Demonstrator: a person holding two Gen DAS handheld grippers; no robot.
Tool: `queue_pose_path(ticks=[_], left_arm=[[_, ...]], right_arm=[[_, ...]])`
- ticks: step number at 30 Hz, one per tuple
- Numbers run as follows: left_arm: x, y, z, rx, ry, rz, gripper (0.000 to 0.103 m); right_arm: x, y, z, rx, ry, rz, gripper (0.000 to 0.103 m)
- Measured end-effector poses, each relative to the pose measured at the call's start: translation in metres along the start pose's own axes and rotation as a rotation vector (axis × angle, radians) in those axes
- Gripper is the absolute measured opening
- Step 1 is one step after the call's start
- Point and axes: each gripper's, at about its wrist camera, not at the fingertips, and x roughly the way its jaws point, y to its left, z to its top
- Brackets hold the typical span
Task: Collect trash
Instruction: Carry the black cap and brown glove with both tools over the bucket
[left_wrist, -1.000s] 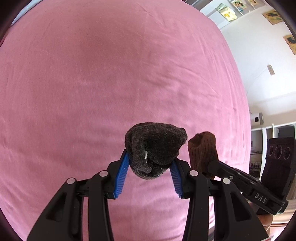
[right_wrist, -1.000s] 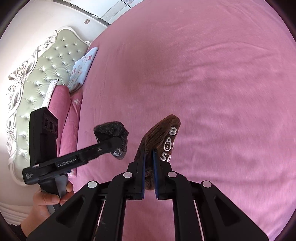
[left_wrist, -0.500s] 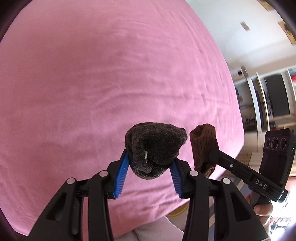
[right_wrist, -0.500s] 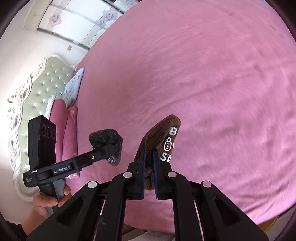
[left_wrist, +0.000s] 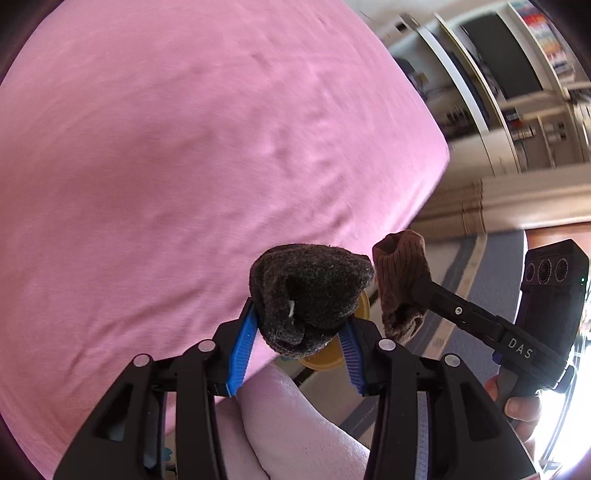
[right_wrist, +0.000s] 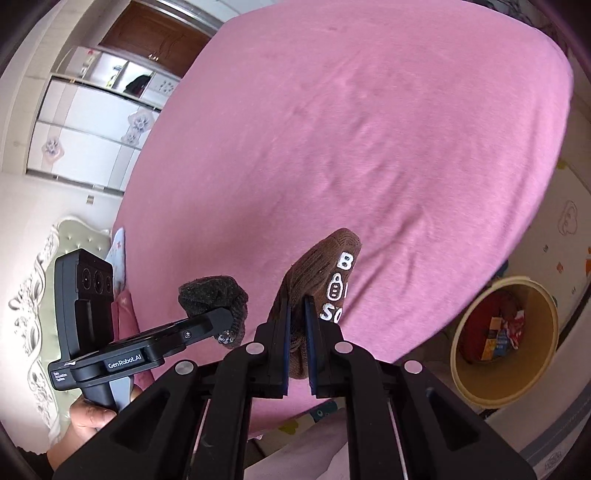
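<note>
My left gripper (left_wrist: 297, 328) is shut on a dark grey fuzzy sock (left_wrist: 306, 291), bunched between its blue pads. My right gripper (right_wrist: 296, 325) is shut on a brown sock (right_wrist: 325, 280) with white lettering. Both are held above the near edge of the pink bed (right_wrist: 351, 147). In the left wrist view the brown sock (left_wrist: 400, 284) hangs just right of the grey one. In the right wrist view the grey sock (right_wrist: 214, 295) is to the left. A yellow-rimmed bin (right_wrist: 506, 332) holding red and coloured trash stands on the floor at the lower right; part of it (left_wrist: 325, 360) shows behind the grey sock.
The bed's pink sheet (left_wrist: 184, 166) fills most of both views. A tufted headboard (right_wrist: 48, 295) and pillows lie at the left. Cabinets and shelving (left_wrist: 517, 92) stand beyond the bed's corner. My pink-clothed leg (left_wrist: 295, 424) is below the grippers.
Both grippers have swung with their socks from over the bed towards its edge. The floor, the cabinets and the yellow bin have come into view. Both grips are unchanged.
</note>
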Motion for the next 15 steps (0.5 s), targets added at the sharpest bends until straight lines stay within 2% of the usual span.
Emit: queue_pose_path(ticks=[5, 8, 15], left_arm=[[0.052, -0.072, 0.0, 0.12, 0.091, 0.005, 0.043], [0.08, -0.11, -0.002, 0.159, 0.138, -0.005, 0.043], [0.163, -0.172, -0.023, 0.273, 0.282, 0.017, 0.043]], right_arm=[[-0.035, -0.061, -0.015, 0.087, -0.042, -0.03, 0.008], [-0.055, -0.098, -0.026, 0.142, -0.057, -0.046, 0.008], [-0.078, -0.182, -0.064, 0.266, -0.063, -0.108, 0.008]])
